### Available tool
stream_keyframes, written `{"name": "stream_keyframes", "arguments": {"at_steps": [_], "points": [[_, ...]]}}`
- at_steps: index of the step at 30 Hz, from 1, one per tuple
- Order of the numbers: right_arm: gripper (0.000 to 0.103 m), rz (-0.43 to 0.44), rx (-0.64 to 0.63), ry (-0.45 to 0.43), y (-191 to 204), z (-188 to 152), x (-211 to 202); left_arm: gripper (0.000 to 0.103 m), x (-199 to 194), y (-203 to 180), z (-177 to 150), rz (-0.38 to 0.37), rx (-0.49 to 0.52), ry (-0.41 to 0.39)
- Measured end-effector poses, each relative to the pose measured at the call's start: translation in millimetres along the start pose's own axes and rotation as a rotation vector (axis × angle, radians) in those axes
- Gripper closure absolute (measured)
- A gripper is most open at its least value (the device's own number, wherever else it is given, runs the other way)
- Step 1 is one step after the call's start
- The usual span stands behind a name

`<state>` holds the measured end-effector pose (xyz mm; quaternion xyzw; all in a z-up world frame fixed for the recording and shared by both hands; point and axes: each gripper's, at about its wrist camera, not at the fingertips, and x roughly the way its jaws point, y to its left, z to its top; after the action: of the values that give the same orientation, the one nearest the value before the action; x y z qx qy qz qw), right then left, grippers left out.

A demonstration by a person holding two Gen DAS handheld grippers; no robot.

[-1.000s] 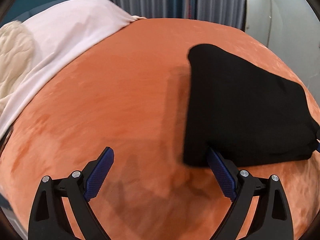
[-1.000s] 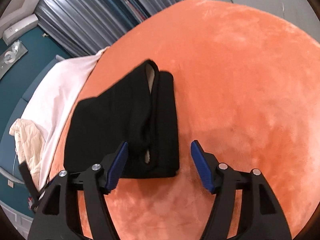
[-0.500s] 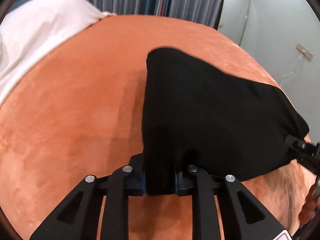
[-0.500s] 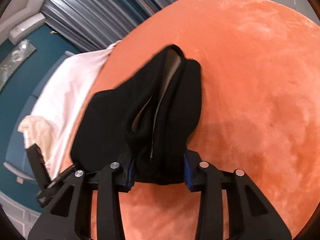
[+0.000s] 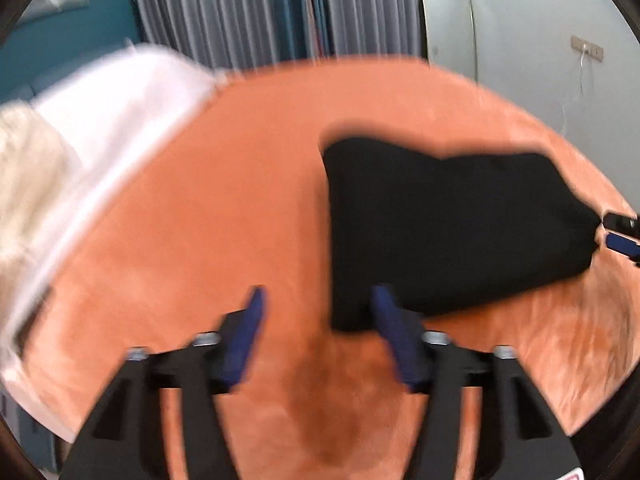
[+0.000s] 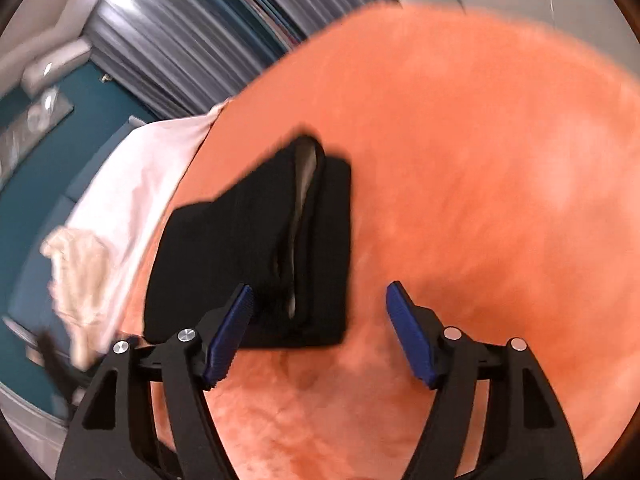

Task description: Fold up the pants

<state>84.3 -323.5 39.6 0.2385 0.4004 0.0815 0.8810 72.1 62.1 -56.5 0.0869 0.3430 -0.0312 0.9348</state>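
The black pants [image 5: 448, 224] lie folded into a compact bundle on the orange plush bed cover [image 5: 224, 216]. My left gripper [image 5: 318, 304] is open and empty, its right finger just in front of the bundle's near corner. In the right wrist view the pants [image 6: 256, 240] show a layered open edge with a pale lining. My right gripper [image 6: 318, 300] is open and empty at the bundle's near end, its left finger beside the fabric. The right gripper's tip shows at the far right edge of the left wrist view [image 5: 622, 236].
A white sheet [image 5: 108, 120] and a cream quilted blanket [image 5: 28, 184] lie along the left of the bed. Grey curtains [image 5: 248, 12] and a teal wall stand behind. A white wall with a socket [image 5: 588, 46] is to the right. Both views are motion-blurred.
Both grippers were shut on the pants half a second ago. Both have opened, let go and drawn back, and the bundle lies flat on the cover.
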Motion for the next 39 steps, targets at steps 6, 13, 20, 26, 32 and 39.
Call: {"name": "stream_keyframes", "arguments": {"at_steps": [6,13,20,26,32,39], "points": [[0.079,0.021,-0.233,-0.068,84.6,44.2,6.3,0.021,20.8,-18.2,75.0,-0.025,-0.058,-0.068],[0.1,-0.149,-0.305,0.169,108.2,63.9,148.9,0.021,133.9,-27.0,55.9,0.011,-0.133,0.216],[0.101,-0.031,-0.173,0.112,95.7,70.4,124.0,0.019,126.5,-15.1,44.0,-0.014,-0.155,0.182],[0.103,-0.154,-0.374,0.241,132.9,57.6,198.6,0.014,111.9,-14.1,44.7,0.04,-0.125,0.165],[0.103,-0.03,-0.279,0.217,116.9,60.1,166.3,0.01,112.2,-12.5,43.7,0.056,-0.092,0.151],[0.1,-0.081,-0.123,0.077,62.2,58.3,105.7,0.009,112.6,-13.9,40.2,0.059,-0.088,0.147]]}}
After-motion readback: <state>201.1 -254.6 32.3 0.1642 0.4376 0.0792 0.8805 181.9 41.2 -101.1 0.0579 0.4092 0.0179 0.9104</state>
